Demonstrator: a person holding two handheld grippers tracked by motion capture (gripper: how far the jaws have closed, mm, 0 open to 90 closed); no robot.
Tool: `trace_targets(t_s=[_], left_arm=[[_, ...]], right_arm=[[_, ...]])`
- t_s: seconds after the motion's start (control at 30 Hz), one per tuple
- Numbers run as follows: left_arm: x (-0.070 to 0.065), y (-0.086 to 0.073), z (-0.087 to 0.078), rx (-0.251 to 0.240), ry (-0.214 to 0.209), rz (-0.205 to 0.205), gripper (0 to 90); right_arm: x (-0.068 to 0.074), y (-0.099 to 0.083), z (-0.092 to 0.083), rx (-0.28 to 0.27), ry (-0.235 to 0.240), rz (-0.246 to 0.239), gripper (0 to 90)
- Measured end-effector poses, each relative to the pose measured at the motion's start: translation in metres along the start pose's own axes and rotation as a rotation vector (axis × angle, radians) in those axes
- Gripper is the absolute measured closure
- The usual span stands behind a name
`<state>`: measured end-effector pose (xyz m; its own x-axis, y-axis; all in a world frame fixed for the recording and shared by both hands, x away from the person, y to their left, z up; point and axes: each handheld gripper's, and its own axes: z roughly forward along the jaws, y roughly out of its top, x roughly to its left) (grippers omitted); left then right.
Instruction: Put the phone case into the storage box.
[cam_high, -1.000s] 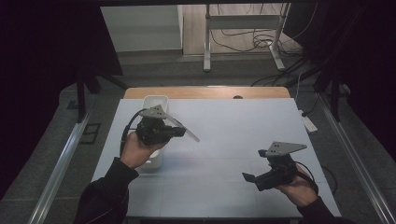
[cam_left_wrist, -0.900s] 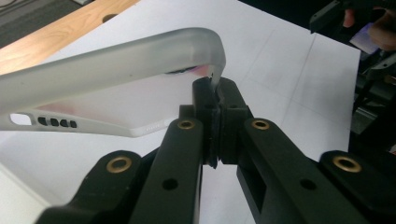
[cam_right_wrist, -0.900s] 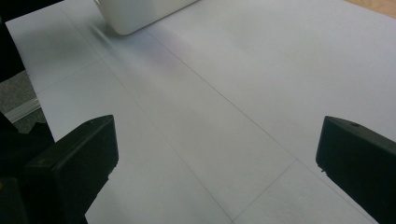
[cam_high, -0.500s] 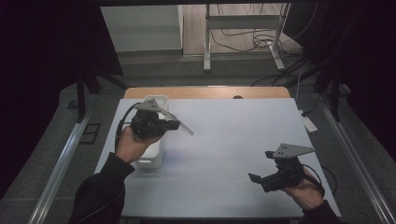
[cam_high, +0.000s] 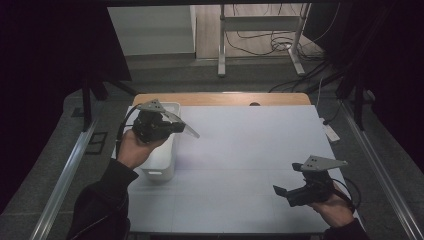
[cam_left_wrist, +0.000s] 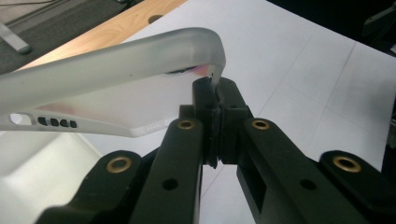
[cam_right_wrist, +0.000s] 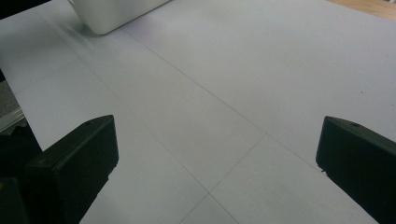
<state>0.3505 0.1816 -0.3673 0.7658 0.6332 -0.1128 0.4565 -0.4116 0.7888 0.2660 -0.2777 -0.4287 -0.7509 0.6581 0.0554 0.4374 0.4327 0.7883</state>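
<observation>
Phone case (cam_left_wrist: 112, 70), frosted and translucent, hangs in the air above the white bin (cam_high: 162, 150) at the table's (cam_high: 250, 150) left edge, pinched by one corner in the left gripper (cam_high: 172, 125), whose jaws are closed tight on its rim. The left gripper view reveals the case's row of small port holes and curved corner, which from the high view reads as just a pale sliver. Far to the right, near the table's front corner, the right gripper (cam_high: 282, 192) hovers with jaws spread wide, holding nothing; its own view shows bare white tabletop and the bin's corner (cam_right_wrist: 116, 14).
</observation>
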Motion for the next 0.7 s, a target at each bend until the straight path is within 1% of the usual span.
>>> trace_targets(t_s=[0.17, 0.23, 0.37, 0.4, 0.5, 0.7], left_arm=[[0.007, 0.001, -0.005, 0.005, 0.027, -0.010, 88.2], [0.009, 0.001, -0.005, 0.005, 0.031, -0.011, 88.3], [0.014, 0.002, -0.009, 0.008, 0.055, -0.019, 88.3], [0.017, 0.003, -0.010, 0.011, 0.069, -0.024, 88.2], [0.020, 0.003, -0.010, 0.013, 0.079, -0.028, 88.3], [0.028, 0.005, -0.012, 0.028, 0.117, -0.038, 88.3]], right_arm=[[-0.003, -0.004, -0.005, -0.001, -0.023, 0.004, 0.0], [-0.004, -0.006, -0.006, -0.001, -0.029, 0.007, 0.0], [-0.006, -0.009, -0.009, 0.007, -0.047, 0.011, 0.0], [-0.006, -0.010, -0.009, 0.007, -0.049, 0.013, 0.0], [-0.008, -0.013, -0.010, 0.008, -0.062, 0.017, 0.0], [-0.011, -0.017, -0.013, 0.019, -0.080, 0.026, 0.0]])
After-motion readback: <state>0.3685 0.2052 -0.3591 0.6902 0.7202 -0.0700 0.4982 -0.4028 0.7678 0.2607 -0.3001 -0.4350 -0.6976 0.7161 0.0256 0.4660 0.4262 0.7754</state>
